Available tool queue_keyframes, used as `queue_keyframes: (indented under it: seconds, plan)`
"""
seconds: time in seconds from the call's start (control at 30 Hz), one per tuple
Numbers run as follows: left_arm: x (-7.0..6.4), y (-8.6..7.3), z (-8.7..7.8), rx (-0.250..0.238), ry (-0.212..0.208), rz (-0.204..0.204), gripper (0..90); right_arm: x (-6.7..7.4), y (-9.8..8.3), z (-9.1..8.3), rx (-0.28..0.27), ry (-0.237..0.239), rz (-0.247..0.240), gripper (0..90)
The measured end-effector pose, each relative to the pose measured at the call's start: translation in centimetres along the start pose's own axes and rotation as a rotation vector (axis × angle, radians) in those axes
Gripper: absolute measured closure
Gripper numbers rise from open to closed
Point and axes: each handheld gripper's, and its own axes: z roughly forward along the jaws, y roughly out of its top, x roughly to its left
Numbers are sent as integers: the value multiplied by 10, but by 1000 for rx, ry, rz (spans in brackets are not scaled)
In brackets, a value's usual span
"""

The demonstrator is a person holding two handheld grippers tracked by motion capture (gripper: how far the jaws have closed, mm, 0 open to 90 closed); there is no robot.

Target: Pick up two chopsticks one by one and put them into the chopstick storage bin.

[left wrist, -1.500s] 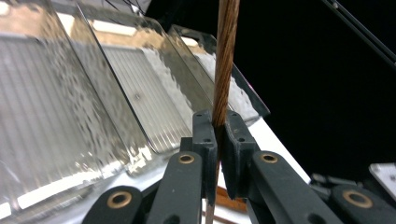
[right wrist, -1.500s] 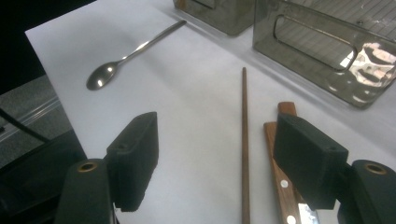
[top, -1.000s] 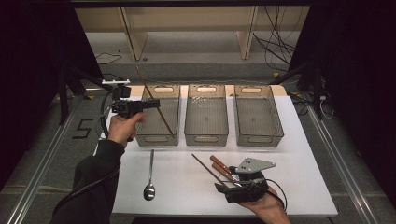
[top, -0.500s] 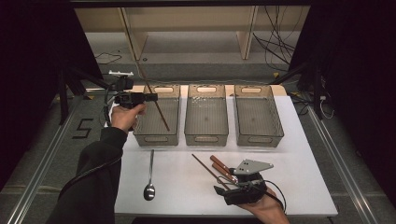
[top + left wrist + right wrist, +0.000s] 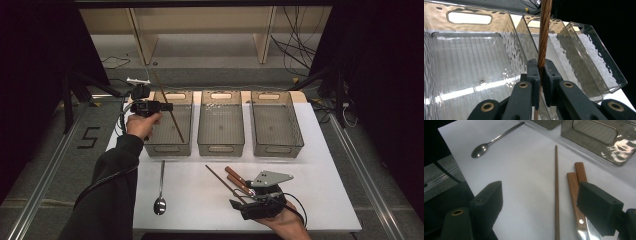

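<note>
Dark curtains and bare floor ring a white table (image 5: pixel 320 195) in the high view, where three clear ribbed plastic bins stand in a row along the far side. Over the left bin (image 5: pixel 168 148) the left gripper (image 5: pixel 165 106) is clamped on a thin brown wooden chopstick (image 5: pixel 172 120), which slants with its lower tip down inside the bin and its upper end rising past the far rim. On the near part of the table lie a long-handled metal spoon (image 5: pixel 160 187), a second brown chopstick (image 5: pixel 222 179) and two wooden-handled knives (image 5: pixel 239 181); the right gripper (image 5: pixel 252 199) rests just by them, jaws apart.

From the left gripper view, the black pads pinch the held chopstick (image 5: pixel 541 53) at one narrow spot, jaws nearly closed, with the middle bin (image 5: pixel 564 57) beyond. A round, smooth stick held at a single point could pivot or slide, I judge, and if let go while this steep it may lean on the wall or tip out over the rim rather than lie flat.

Seen from the right gripper view, the jaws stand wide and hold nothing, with the lying chopstick (image 5: pixel 556 195) and the knife handles (image 5: pixel 576 187) between them. Closing here could catch a knife along with the stick, or roll the stick away.
</note>
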Motion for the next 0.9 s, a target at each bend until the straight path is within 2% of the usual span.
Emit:
queue_keyframes:
  seconds: [0.23, 0.47, 0.83, 0.9]
  plan:
    - [4, -5, 7, 14, 4, -26, 845, -1, 0, 1, 6, 8, 1, 210]
    - [6, -12, 19, 55, 5, -50, 842, 0, -1, 1, 5, 13, -4, 207]
    - [6, -16, 31, 93, 47, -57, 833, 0, 0, 2, 5, 15, -5, 207]
    - [6, -17, 33, 96, 60, -58, 797, 0, 0, 2, 4, 15, -5, 208]
